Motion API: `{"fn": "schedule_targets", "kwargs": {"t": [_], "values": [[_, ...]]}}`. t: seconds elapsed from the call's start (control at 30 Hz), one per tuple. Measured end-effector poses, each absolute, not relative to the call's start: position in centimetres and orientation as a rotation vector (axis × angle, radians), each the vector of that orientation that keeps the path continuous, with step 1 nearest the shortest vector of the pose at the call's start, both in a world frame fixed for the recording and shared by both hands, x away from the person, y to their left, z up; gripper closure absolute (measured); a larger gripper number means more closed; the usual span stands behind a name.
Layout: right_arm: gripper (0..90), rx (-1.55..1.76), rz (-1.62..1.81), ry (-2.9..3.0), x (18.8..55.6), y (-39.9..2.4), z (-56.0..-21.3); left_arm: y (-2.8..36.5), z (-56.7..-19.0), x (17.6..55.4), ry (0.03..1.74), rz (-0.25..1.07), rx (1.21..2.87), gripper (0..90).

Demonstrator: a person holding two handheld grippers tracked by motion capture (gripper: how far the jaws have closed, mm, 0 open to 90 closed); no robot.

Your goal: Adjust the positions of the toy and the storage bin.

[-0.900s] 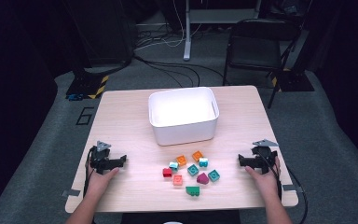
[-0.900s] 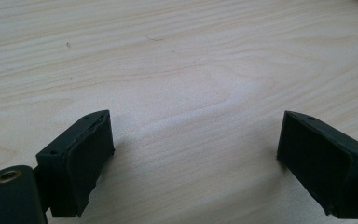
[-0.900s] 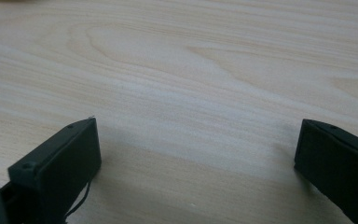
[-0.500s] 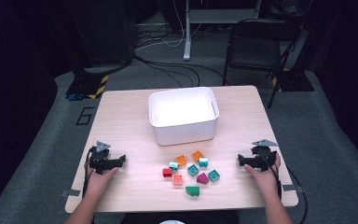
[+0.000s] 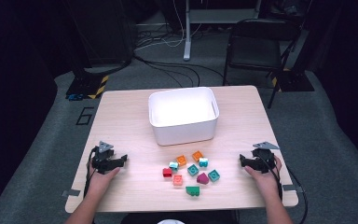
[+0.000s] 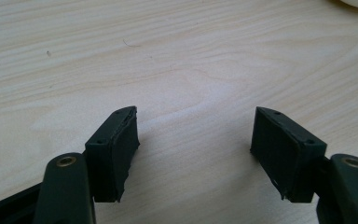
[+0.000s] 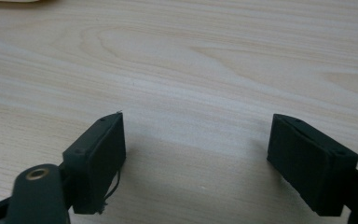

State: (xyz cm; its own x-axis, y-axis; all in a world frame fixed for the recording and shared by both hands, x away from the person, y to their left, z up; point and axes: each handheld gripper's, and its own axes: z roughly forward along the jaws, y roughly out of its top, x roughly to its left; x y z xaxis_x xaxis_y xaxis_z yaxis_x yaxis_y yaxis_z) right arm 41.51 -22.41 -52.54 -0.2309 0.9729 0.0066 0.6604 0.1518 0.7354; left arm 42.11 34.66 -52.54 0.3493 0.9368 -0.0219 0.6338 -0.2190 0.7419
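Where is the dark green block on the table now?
In the high view, the dark green block lies nearest the person's table edge, just below the pink block and the magenta block.

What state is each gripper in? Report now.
Left gripper: open, holding nothing, above bare table.
Right gripper: open, holding nothing.

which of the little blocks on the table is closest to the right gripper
The teal block at the right end of the cluster. It lies nearest the right gripper; the magenta block beside it sits farther left.

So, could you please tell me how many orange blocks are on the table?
2: both lie just in front of the white bin, one orange block left of the other orange block.
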Motion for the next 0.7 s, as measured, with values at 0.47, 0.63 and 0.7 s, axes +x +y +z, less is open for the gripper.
{"fn": "schedule_targets", "kwargs": {"t": [0.47, 0.63, 0.7], "values": [[42.6, 1.571, 0.887, 2.035, 42.2, -21.4, -50.7, 33.8, -50.2, 43.1, 1.351, 0.517, 1.953, 40.2], [42.1, 1.563, 0.875, 2.067, 43.0, -21.2, -49.6, 33.6, -48.5, 43.7, 1.338, 0.521, 1.961, 40.7], [42.6, 1.536, 0.870, 2.087, 43.4, -21.2, -49.3, 33.4, -47.9, 44.1, 1.343, 0.509, 1.957, 40.6]]}}
